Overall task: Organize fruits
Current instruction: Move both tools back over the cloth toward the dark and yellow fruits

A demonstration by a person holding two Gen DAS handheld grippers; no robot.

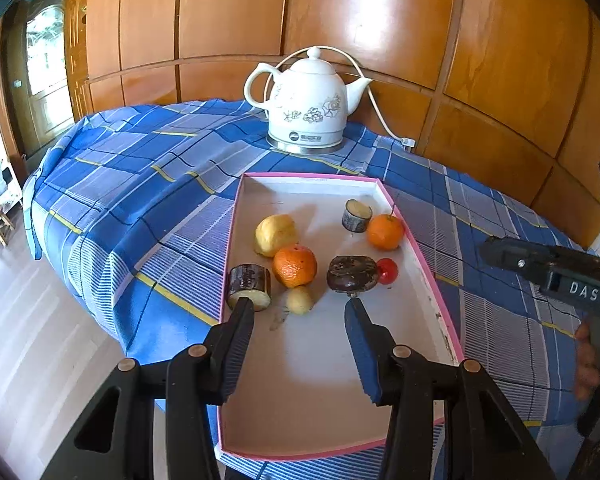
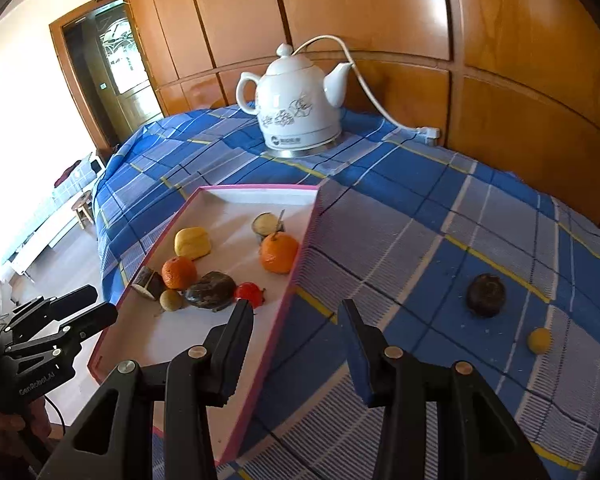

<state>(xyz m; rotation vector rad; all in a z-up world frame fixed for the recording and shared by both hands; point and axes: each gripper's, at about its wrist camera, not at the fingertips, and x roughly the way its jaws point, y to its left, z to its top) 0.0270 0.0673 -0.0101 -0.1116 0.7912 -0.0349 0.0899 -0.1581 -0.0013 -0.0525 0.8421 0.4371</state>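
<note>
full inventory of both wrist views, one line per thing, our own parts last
tray: 1, white with pink rim, on the tablecloth
oranges: 2, orange, in the tray, one mid-left, one by the right wall
yellow fruit: 1, yellow, in the tray behind the mid-left orange
small round fruit: 1, yellow-green, in the tray in front of that orange
cut dark pieces: 2, dark skin with pale flesh, in the tray, left wall and far right
dark flat fruit: 1, brown-purple, tray centre
red fruit: 1, red, beside the dark flat fruit
dark round fruit: 1, on the tablecloth right of the tray
small yellow fruit: 1, on the tablecloth, far right
kettle: 1, white, floral, back of the table
tablecloth: 1, blue plaid
left gripper: open, empty, over the tray
right gripper: open, empty, over the tray's right rim
</note>
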